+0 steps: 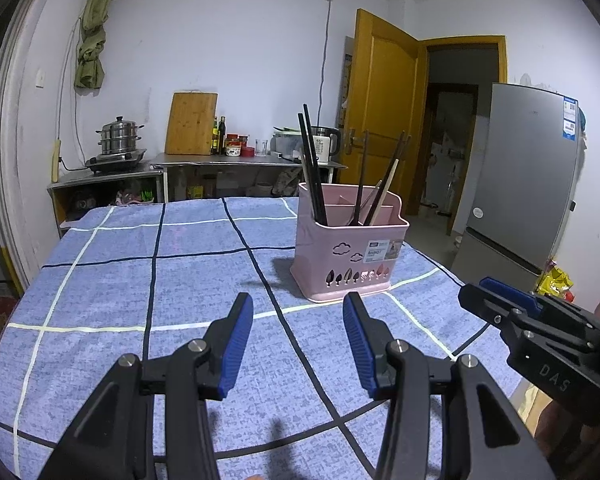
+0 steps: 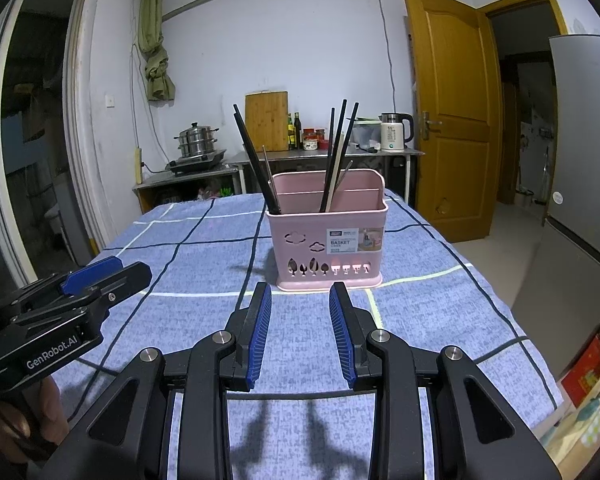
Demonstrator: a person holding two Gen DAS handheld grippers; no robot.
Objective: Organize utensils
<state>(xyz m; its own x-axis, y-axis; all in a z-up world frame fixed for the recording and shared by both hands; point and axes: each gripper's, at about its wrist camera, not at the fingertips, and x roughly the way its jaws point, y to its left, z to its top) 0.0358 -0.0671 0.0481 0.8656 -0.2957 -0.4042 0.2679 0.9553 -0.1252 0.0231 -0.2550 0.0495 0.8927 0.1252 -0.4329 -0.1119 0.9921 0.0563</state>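
Right wrist view: my right gripper (image 2: 300,300) and left gripper (image 1: 298,308) gape empty; chopsticks (image 2: 256,164) stand in pink basket (image 2: 326,240).

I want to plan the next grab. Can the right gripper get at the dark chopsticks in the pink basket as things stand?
Probably yes. The right gripper has its jaws open and empty, the pink basket stands straight ahead on the cloth, nothing lies between, and the dark chopsticks stick well above the rim.
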